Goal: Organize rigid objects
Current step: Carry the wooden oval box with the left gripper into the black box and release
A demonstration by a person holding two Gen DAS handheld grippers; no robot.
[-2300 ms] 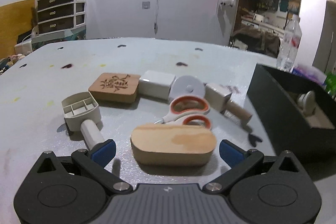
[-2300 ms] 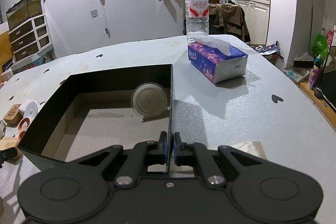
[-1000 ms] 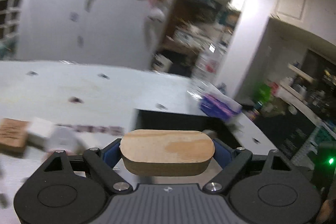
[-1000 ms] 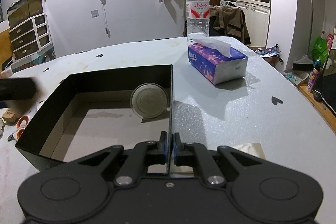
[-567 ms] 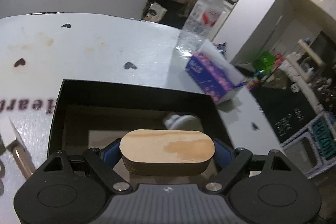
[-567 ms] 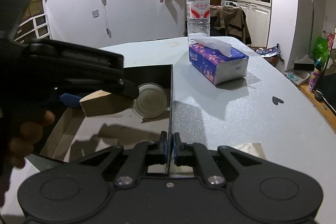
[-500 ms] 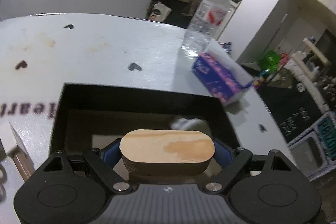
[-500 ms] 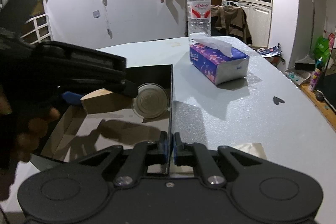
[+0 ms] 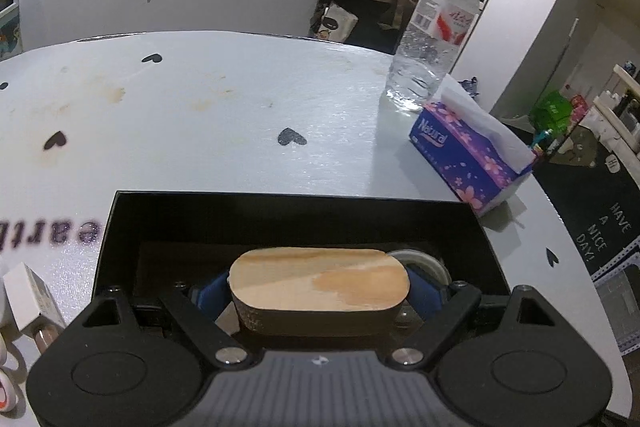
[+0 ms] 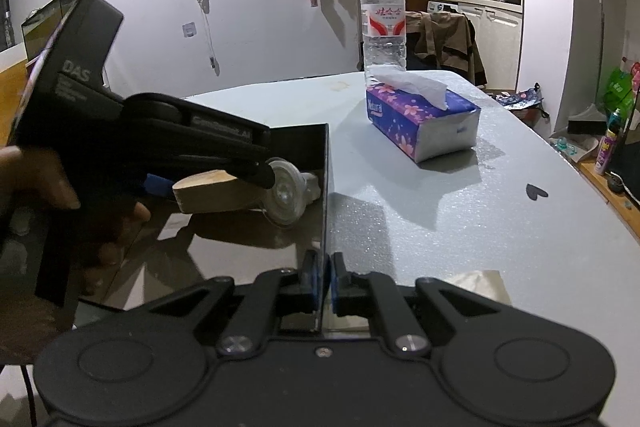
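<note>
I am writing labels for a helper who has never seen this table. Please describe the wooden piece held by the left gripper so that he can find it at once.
Find the black box on the white table, left of the purple tissue box. Inside it, the left gripper clamps the wooden block just above the floor, beside a round translucent lid. It is the only pale, flat-topped wooden thing with rounded ends there.
</note>
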